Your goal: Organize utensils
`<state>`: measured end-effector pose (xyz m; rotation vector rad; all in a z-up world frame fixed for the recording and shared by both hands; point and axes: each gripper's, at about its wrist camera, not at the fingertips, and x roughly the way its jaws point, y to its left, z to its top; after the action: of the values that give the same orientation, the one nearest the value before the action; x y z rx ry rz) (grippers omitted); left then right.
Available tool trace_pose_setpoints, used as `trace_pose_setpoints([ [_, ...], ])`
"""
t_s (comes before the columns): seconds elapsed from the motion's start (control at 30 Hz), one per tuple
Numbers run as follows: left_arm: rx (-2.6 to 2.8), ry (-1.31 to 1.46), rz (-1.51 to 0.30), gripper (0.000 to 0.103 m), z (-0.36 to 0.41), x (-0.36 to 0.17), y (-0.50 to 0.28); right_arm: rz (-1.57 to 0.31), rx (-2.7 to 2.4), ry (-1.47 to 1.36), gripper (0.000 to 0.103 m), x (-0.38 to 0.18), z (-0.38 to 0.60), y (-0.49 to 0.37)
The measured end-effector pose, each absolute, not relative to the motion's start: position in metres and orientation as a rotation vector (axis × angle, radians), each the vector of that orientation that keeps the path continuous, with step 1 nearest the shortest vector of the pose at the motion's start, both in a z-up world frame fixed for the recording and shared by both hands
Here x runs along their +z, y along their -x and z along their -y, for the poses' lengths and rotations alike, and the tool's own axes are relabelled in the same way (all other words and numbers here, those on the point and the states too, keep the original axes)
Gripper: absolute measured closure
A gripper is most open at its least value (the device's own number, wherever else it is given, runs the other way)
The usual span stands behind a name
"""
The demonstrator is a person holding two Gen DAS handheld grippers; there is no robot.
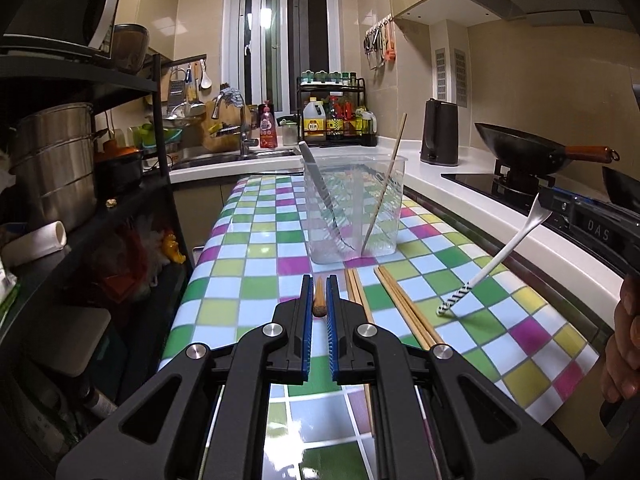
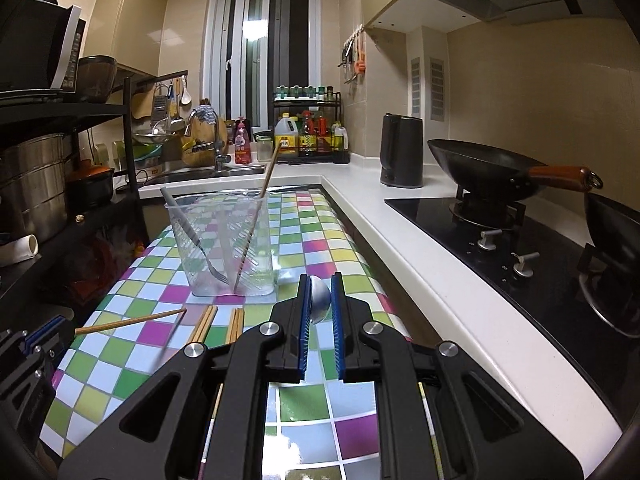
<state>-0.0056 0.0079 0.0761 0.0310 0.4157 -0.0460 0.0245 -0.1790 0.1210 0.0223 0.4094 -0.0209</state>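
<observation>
Two tools are in my grip at this moment, one per hand. My left gripper (image 1: 319, 300) has its jaws narrowed on a single wooden chopstick (image 2: 132, 322); in the left wrist view only its butt end shows between the blue pads, and in the right wrist view its thin tip juts out over the checked bench (image 1: 224, 304), lifted clear of the cloth. My right gripper (image 2: 320, 300) has its jaws closed on the bowl of a white spoon (image 1: 496, 260). The left wrist view shows the spoon hanging at a slant, its striped handle tip down at or just above the cloth; I cannot tell whether it touches.

Destination: the clear plastic holder (image 1: 354, 208) standing upright further along the bench, split into compartments by a divider. A fork (image 2: 192, 236) leans in the left compartment, tines down. One chopstick (image 1: 386, 184) leans in the right compartment, so like appears to be sorted with like.

Outstanding: two bundles of loose chopsticks (image 1: 404, 308) lie flat on the cloth just in front of the holder, between my two grippers.

Assessment: the task is partly done. The held chopstick belongs with its fellow on the right; the spoon's compartment is not yet determined. Gripping the spoon by its bowl suits a handle-first drop.
</observation>
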Motion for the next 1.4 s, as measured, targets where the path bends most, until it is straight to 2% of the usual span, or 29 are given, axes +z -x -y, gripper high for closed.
trace_pose_setpoints([
  [0.6, -0.129, 0.009, -0.557, 0.096, -0.005, 0.144, -0.045, -0.349, 0.079, 0.199, 0.093, 0.169, 0.153, -0.048],
  [0.93, -0.224, 0.069, -0.597, 0.097, -0.028, 0.206, -0.085, -0.299, 0.149, 0.271, 0.093, 0.216, 0.146, -0.082],
  [1.4, -0.282, 0.078, -0.441, 0.097, -0.032, 0.316, -0.143, -0.207, 0.191, 0.312, 0.093, 0.293, 0.124, -0.149],
])
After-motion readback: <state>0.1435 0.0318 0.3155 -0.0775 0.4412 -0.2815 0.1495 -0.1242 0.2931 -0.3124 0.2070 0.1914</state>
